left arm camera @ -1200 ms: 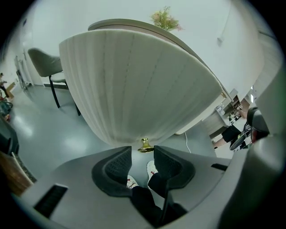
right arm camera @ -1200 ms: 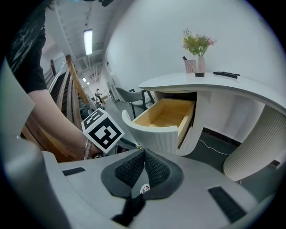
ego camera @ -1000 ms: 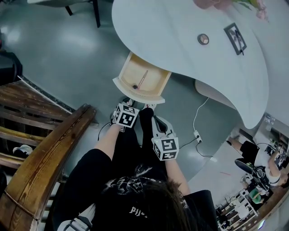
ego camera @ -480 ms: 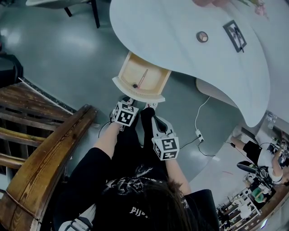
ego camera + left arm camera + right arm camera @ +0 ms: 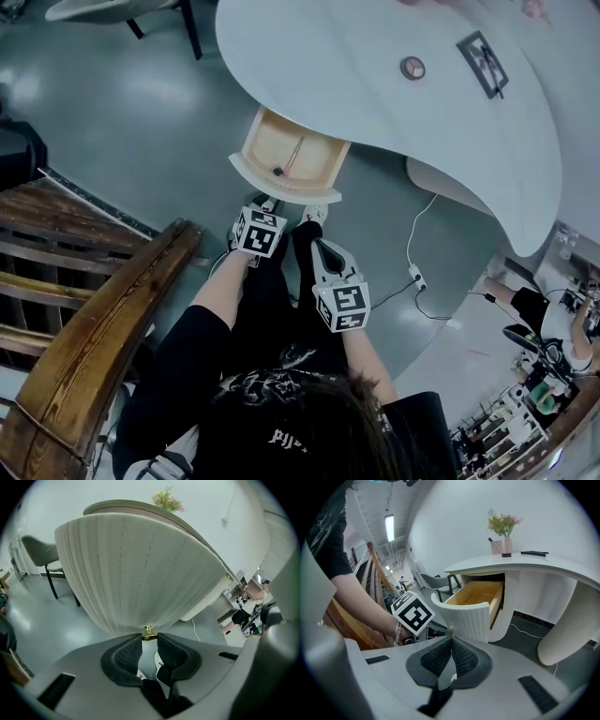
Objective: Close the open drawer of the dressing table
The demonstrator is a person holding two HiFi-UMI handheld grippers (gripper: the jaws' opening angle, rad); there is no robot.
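The white dressing table point(image 5: 375, 94) has one drawer point(image 5: 286, 161) pulled out, pale wood inside, with a thin stick and a small dark thing in it. Its ribbed white front point(image 5: 136, 573) fills the left gripper view. The small gold knob point(image 5: 149, 633) sits between the tips of my left gripper point(image 5: 149, 639), whose pads close on it. In the head view that left gripper point(image 5: 265, 204) is at the drawer front. My right gripper point(image 5: 450, 638) hangs back to the right, shut and empty, its pads point(image 5: 461, 658) meeting at the tips. It looks at the drawer point(image 5: 480, 595) from the side.
A wooden stair rail point(image 5: 103, 319) runs along the left. A chair point(image 5: 122, 9) stands at the far left of the table. A cable and power strip point(image 5: 413, 277) lie on the grey floor under the table. A picture frame point(image 5: 486, 61) and flowers point(image 5: 502, 524) stand on top.
The head view has shifted a little. Both grippers and the drawer keep their places relative to one another.
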